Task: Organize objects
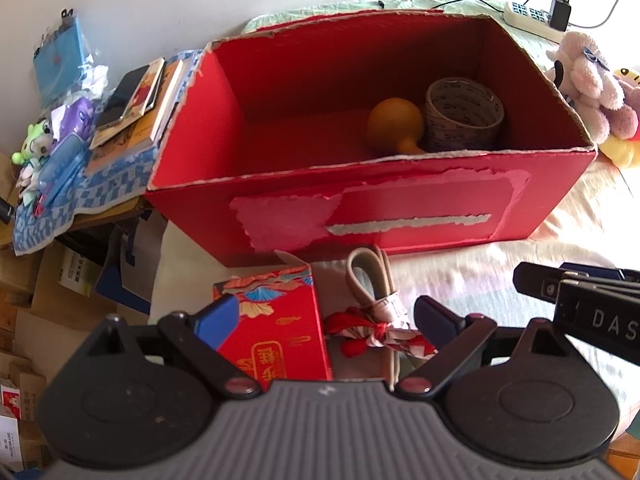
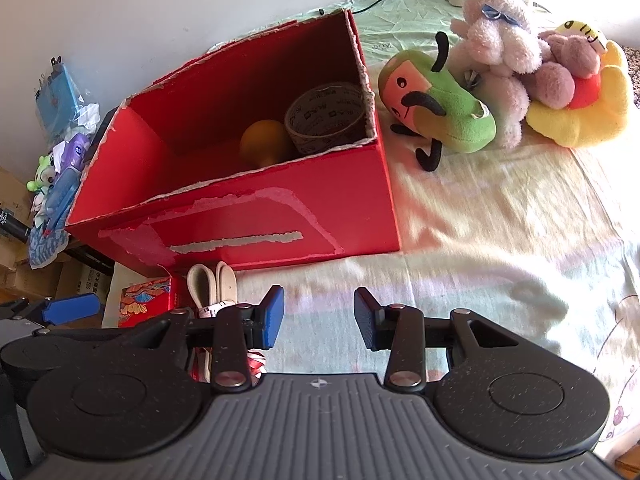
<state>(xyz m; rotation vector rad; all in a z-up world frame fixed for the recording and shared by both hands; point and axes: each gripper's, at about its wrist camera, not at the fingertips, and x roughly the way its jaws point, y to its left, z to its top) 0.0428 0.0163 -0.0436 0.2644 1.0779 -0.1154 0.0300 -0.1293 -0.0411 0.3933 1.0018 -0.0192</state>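
Observation:
An open red cardboard box (image 1: 400,208) (image 2: 280,216) stands on the bed, holding an orange gourd (image 1: 394,124) (image 2: 262,140) and a roll of tape (image 1: 464,114) (image 2: 326,116). In front of it lie a small red patterned box (image 1: 276,320) (image 2: 146,300) and a beige strap bundle (image 1: 370,280) (image 2: 210,284) tied with red-and-white cloth (image 1: 376,334). My left gripper (image 1: 326,318) is open, its blue fingers on either side of the patterned box and the bundle. My right gripper (image 2: 319,318) is open over bare bedsheet, with nothing between its fingers.
Plush toys (image 2: 500,64) (image 1: 592,84) lie right of the box: a green one (image 2: 440,108), a pink one, a yellow one (image 2: 580,100). A power strip (image 1: 528,16) sits at the back. A cluttered side table (image 1: 100,128) with books stands left; cardboard boxes (image 1: 40,280) sit below.

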